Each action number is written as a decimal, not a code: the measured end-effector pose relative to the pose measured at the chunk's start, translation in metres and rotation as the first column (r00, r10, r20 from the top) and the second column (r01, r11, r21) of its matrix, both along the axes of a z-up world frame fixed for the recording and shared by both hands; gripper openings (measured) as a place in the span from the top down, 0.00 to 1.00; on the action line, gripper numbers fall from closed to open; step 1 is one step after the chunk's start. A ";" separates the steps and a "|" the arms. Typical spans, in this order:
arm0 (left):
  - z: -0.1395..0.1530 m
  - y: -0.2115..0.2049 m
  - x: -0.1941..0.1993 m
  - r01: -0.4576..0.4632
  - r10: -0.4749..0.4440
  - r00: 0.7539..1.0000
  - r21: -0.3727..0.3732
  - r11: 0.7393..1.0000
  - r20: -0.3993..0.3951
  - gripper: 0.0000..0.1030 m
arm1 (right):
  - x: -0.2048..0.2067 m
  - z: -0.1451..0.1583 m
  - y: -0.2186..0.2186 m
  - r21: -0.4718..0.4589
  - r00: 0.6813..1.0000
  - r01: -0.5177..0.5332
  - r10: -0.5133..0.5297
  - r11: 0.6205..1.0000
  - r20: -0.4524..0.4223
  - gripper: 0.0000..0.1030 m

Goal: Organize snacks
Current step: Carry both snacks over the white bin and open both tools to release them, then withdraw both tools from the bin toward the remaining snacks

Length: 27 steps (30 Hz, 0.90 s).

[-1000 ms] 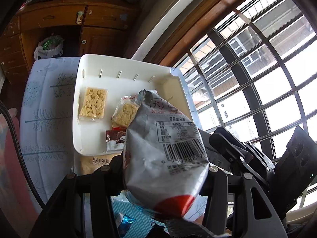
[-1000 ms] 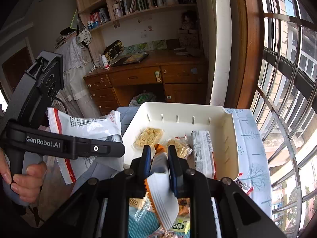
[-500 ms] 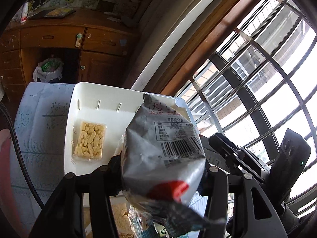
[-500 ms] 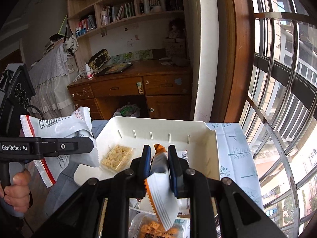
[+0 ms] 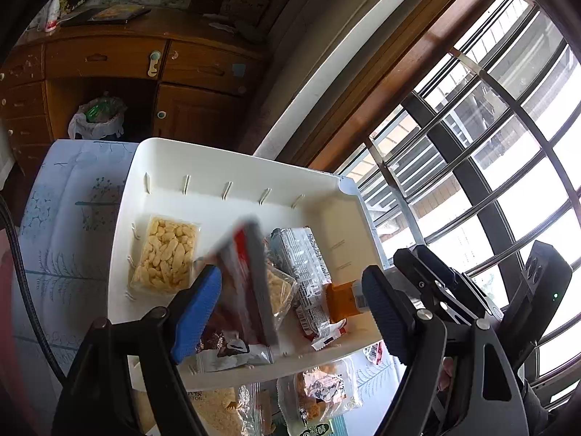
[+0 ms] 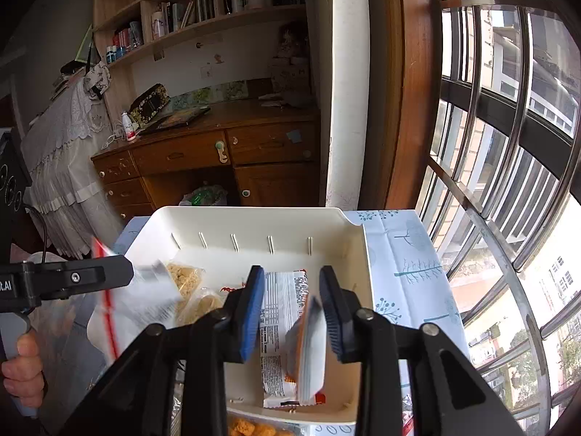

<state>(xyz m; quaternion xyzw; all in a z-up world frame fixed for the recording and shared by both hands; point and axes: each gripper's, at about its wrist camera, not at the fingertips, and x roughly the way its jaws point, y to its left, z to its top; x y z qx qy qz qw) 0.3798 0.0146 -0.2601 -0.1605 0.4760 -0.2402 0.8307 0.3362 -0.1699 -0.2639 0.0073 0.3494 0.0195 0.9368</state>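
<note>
both grippers have just been opening: the left gripper (image 5: 290, 312) releases a blurred silver-and-red foil bag (image 5: 247, 283), the right gripper (image 6: 292, 314) an orange-white packet (image 6: 308, 341), mid-frame over the white plastic tray (image 5: 232, 167). next, i judge: withdraw, fetch remaining snacks.

Snack packets (image 5: 165, 254) in bin (image 5: 236, 156); bin on table (image 5: 72, 218), more packets (image 5: 319, 392) before it.
</note>
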 end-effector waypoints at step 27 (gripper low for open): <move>0.041 0.068 -0.086 0.080 -0.080 0.997 0.027 0.996 0.022 0.22 | -0.087 0.040 0.024 0.004 0.990 0.139 -0.139 0.990 -0.021 0.37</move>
